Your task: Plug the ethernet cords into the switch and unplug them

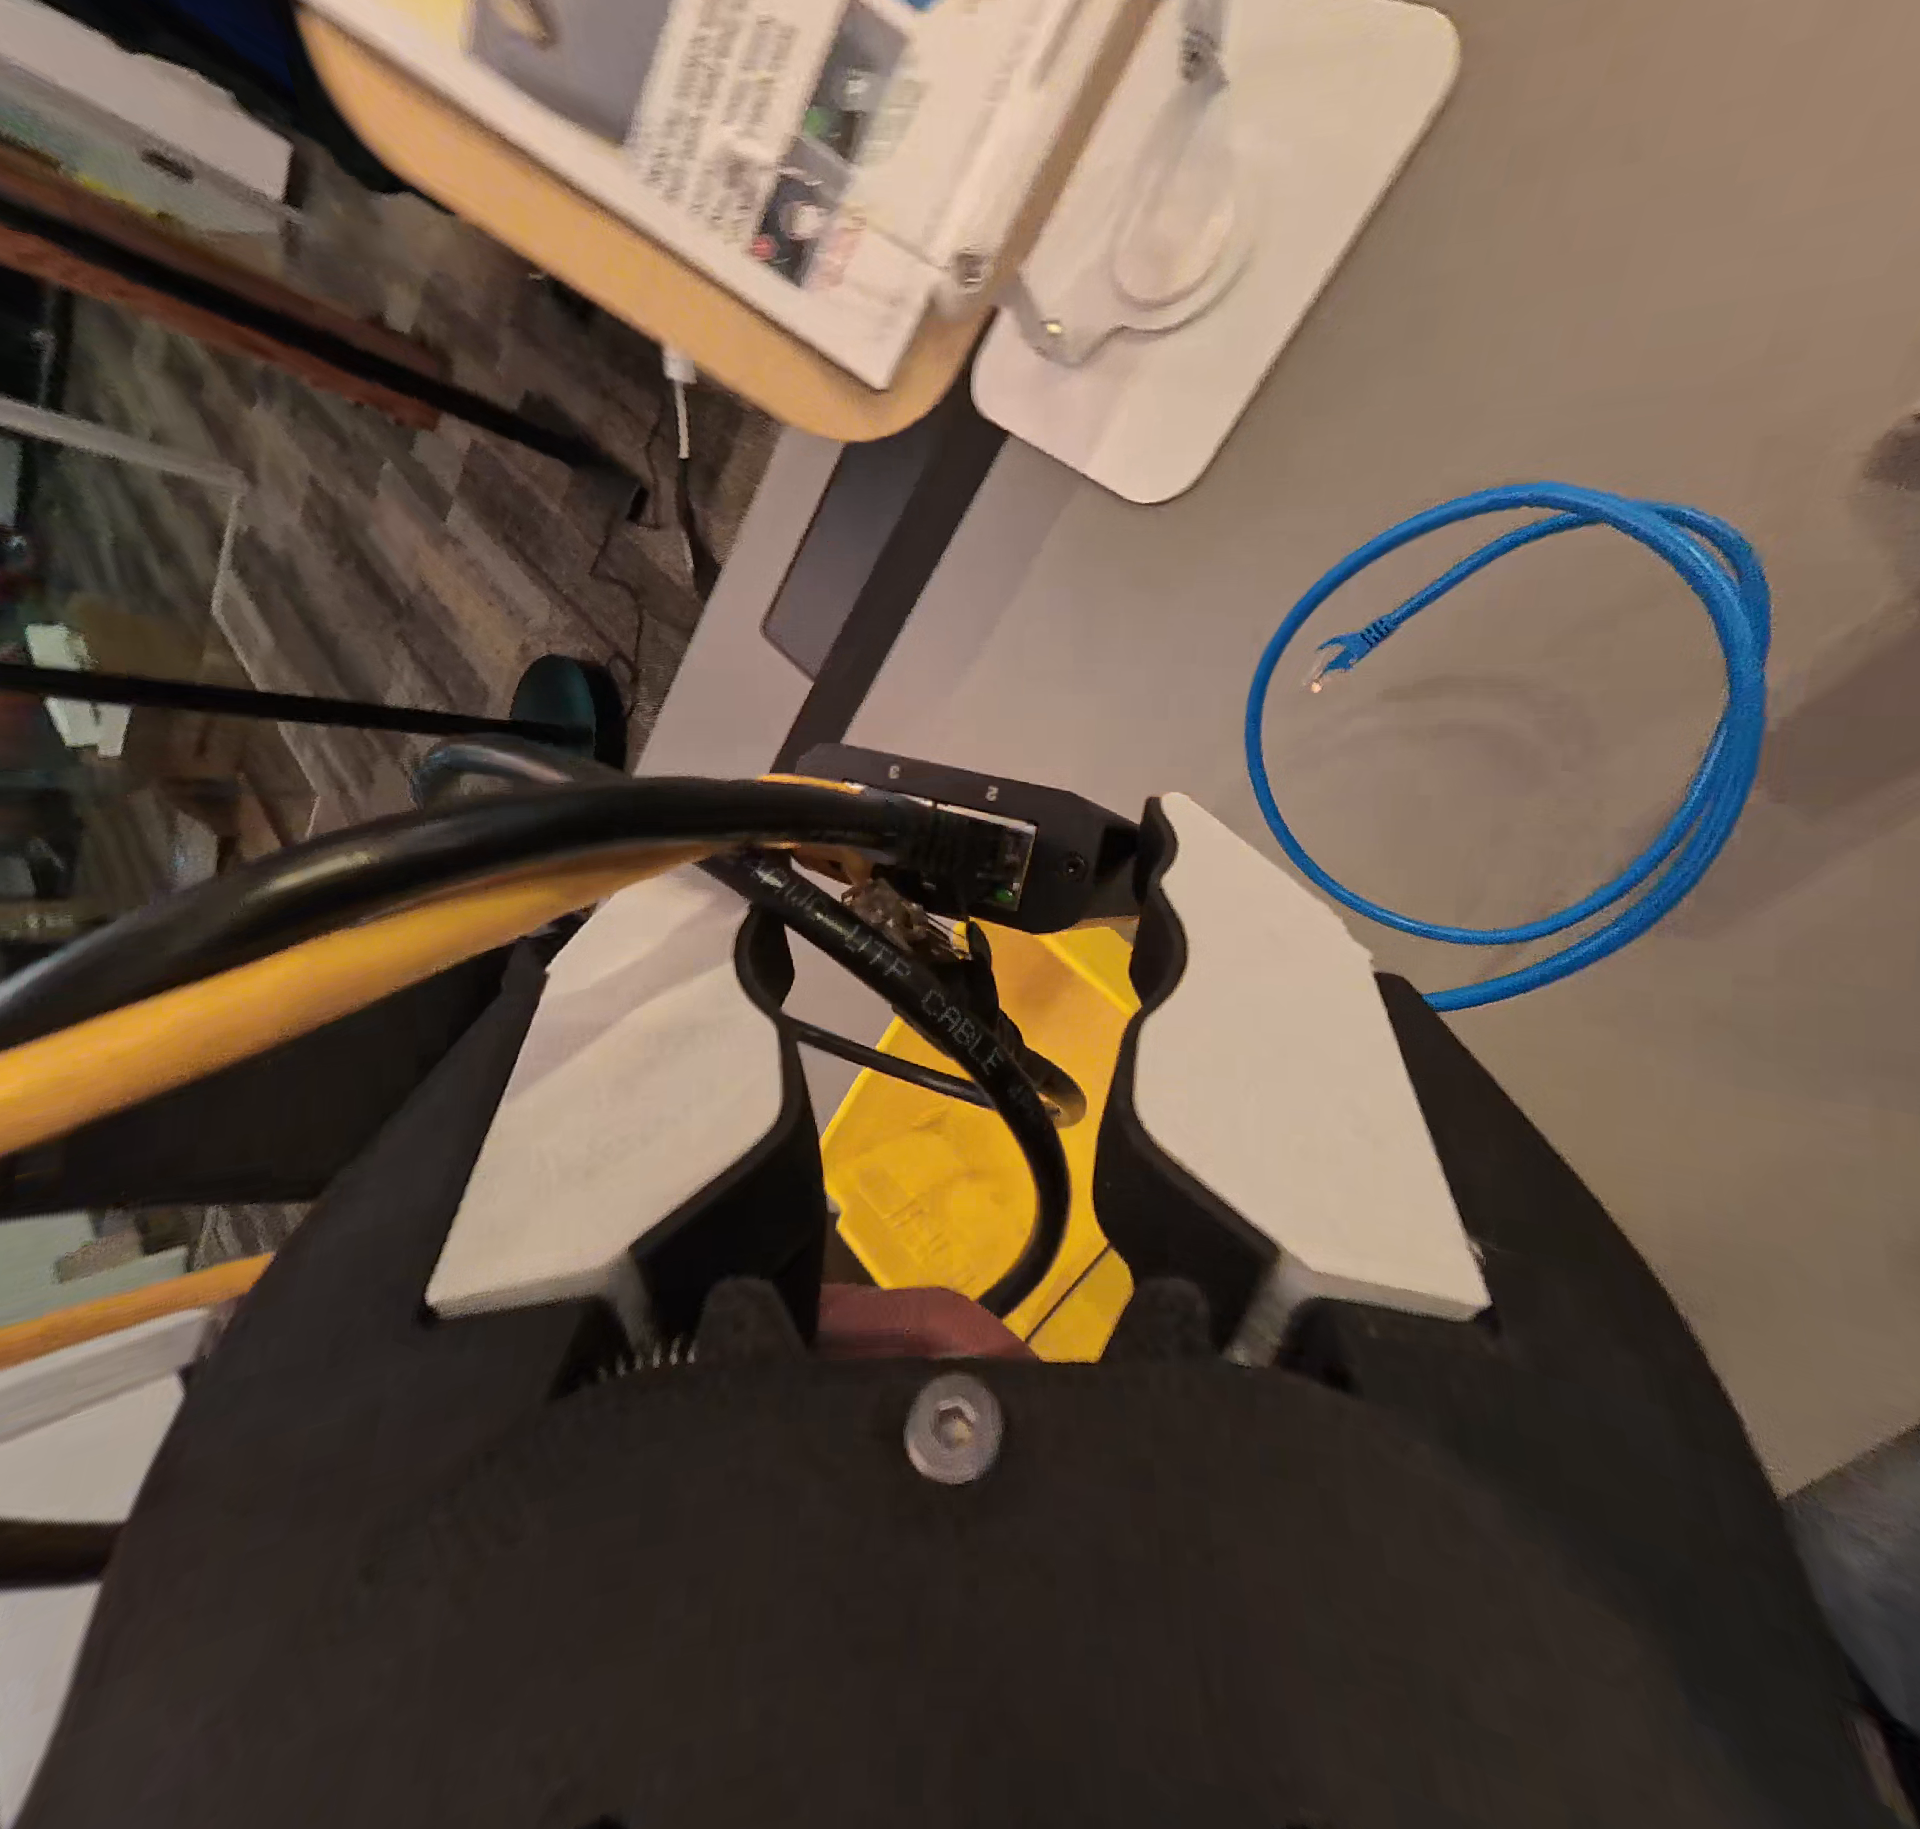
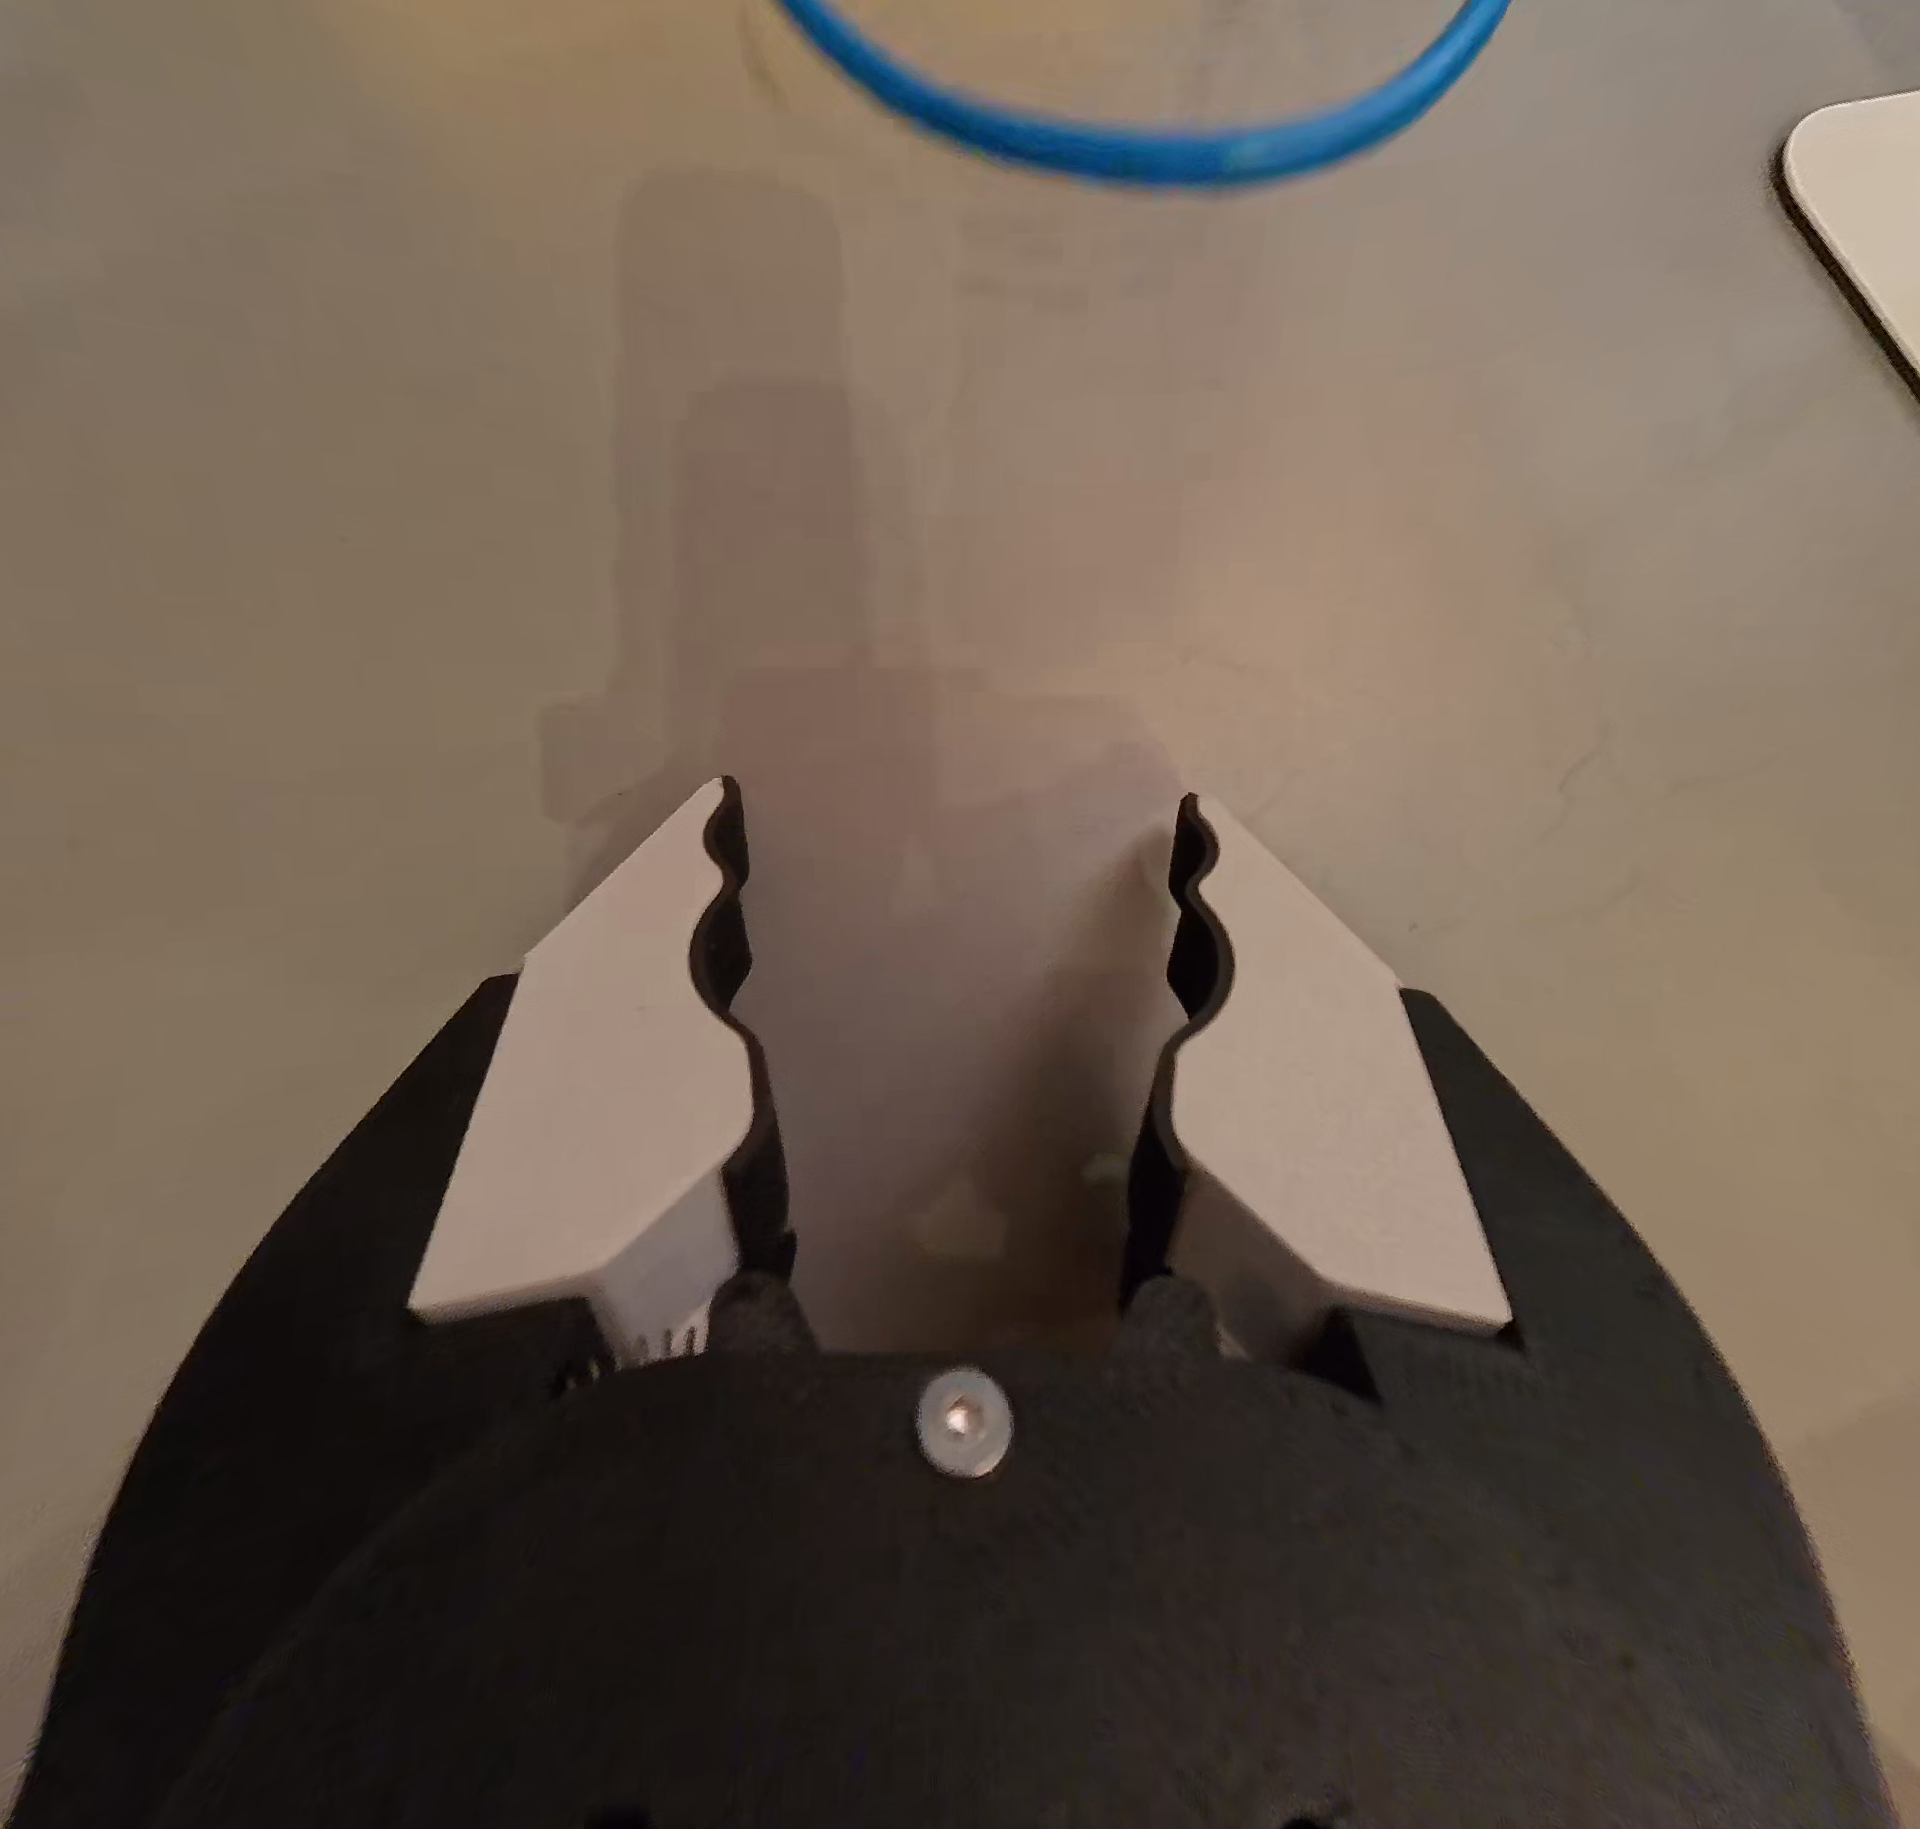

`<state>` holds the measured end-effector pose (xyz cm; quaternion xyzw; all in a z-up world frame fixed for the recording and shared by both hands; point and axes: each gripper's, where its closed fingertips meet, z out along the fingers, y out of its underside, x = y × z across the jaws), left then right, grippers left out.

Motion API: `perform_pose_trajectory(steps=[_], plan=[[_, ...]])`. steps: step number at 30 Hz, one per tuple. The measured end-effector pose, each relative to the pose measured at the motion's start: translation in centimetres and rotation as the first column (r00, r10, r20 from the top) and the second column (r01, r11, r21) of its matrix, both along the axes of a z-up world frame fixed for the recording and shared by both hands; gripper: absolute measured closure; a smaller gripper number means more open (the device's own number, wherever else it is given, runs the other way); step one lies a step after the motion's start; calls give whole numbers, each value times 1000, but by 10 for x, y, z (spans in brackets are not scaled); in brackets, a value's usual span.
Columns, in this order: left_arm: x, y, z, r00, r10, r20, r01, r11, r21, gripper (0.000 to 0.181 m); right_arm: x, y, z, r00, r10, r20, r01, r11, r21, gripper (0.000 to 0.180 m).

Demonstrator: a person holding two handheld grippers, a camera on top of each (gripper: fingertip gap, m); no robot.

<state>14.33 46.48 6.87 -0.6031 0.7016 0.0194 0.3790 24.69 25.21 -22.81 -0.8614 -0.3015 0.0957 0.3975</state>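
Smooth grey table (image 2: 416, 429) bears a coiled blue cord (image 1: 1507, 740) beside a boxy black switch (image 1: 977, 829)

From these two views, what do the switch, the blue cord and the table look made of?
Switch: looks like black plastic, smooth semi-matte, with soft highlights on its rounded edges; painted metal cannot be ruled out.
Blue cord: flexible plastic or rubbery jacket, slightly glossy, lying in a loose coil; clear plastic plug at its end.
Table: smooth grey-beige matte top, probably laminate; it shows faint smudges and soft shadows, no grain.
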Motion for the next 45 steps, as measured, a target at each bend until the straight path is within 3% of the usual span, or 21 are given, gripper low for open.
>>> perform_pose_trajectory(steps=[12, 16, 20, 23, 26, 32, 34, 38, 41, 45], plan=[[52, -60, -107, 950, -207, -235, 193, 978, -82, 117, 6, -1, 7, 1000, -28, -7, 28, 998, 49, 105], [62, -77, -128, 930, -281, -238, 268, 960, -88, 117, 13, 1, 36, 984, -59, -166, 84, 985, 148, 115], [72, -100, -142, 896, -390, -212, 381, 921, -80, 117, 12, 5, 87, 922, -9, -387, 120, 957, 264, 113], [77, -115, -154, 866, -443, -232, 438, 896, -79, 117, 8, 13, 115, 884, 50, -464, 112, 942, 315, 107], [80, -130, -163, 819, -510, -261, 516, 855, -51, 117, 1, 28, 113, 885, 78, -458, 70, 952, 298, 96], [83, -169, -175, 672, -691, -266, 713, 701, -20, 117, -24, 42, 115, 850, 222, -478, -53, 938, 343, 95], [81, -180, -178, 627, -732, -267, 755, 655, -24, 117, -30, 42, 117, 824, 298, -482, -120, 923, 365, 100], [80, -195, -177, 551, -791, -268, 816, 577, -26, 117, -46, 26, 122, 695, 485, -531, -305, 867, 393, 120], [77, -203, -176, 512, -821, -252, 845, 535, -26, 117, -51, 20, 127, 631, 547, -550, -350, 833, 427, 125], [71, -206, -177, 468, -845, -259, 869, 494, -40, 117, -56, 16, 127, 617, 579, -533, -379, 812, 444, 137]])
